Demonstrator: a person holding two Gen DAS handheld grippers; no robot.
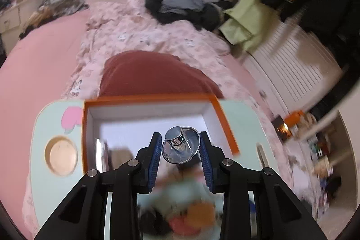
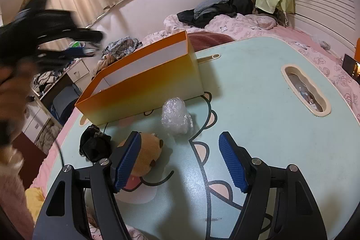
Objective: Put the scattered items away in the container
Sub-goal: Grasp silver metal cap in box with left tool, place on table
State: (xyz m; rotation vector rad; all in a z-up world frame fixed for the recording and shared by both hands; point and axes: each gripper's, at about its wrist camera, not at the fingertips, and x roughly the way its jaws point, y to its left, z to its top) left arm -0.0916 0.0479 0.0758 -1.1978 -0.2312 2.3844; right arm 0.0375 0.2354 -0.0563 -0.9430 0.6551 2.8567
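My left gripper [image 1: 180, 146] is shut on a shiny chrome plug [image 1: 175, 136] with a round flange, held between the blue pads over the open orange box [image 1: 146, 97]. In the right wrist view the same box [image 2: 144, 91] stands on the mint cartoon lap table [image 2: 247, 82], and the left gripper [image 2: 67, 46] is a dark blur above its far left end. My right gripper [image 2: 180, 150] hangs open over the table with nothing between its fingers. A brown plush toy [image 2: 146, 159] lies by its left finger, with a bubble-wrap bundle [image 2: 176, 118] and a black crumpled item [image 2: 94, 145] nearby.
The table sits on a pink bed with a floral quilt [image 1: 139, 37] and piled dark clothes [image 2: 213, 6]. A cup recess [image 1: 60, 155] and a slot [image 2: 306, 89] are set into the tabletop. A person's hand [image 2: 11, 96] is at the left edge. Blurred items lie inside the box.
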